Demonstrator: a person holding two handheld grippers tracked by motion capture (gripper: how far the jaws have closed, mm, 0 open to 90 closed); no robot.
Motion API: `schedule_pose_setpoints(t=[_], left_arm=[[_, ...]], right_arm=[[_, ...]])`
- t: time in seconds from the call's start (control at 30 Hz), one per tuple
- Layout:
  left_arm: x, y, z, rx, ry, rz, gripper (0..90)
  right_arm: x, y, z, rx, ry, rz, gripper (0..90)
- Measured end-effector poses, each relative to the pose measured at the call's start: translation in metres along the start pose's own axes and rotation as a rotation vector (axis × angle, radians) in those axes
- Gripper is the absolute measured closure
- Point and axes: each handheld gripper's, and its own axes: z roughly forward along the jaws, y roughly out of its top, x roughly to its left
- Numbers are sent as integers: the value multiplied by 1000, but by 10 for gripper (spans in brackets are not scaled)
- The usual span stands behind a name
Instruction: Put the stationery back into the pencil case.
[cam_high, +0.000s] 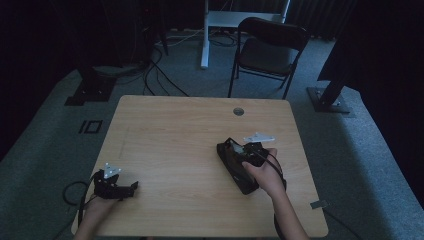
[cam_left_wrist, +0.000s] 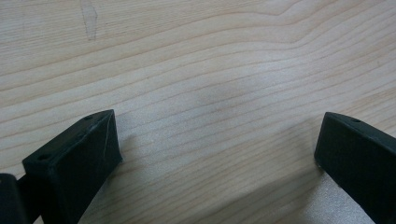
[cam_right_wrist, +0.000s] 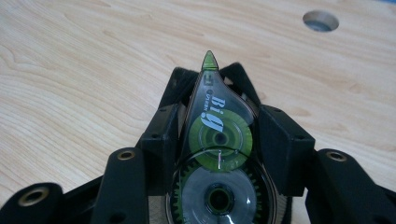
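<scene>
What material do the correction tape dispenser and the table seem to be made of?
Correction tape dispenser: likely glossy clear plastic with a green tint; the gears and reels inside show through the shell. Table: pale matt wood or wood-look laminate, with grain lines running across its top.

Correction tape (cam_right_wrist: 217, 140) — lower end cut off by the frame's bottom edge.
</scene>
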Motion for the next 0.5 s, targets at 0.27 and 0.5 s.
schedule_pose_setpoints(t=[0.27, 0.5], left_arm=[[0, 0, 0, 0, 0, 0, 2], [0, 0, 0, 0, 0, 0, 2]], right_arm=[[2, -4, 9, 52, -3, 6, 496], [2, -4, 18, 94, -15, 12, 496]])
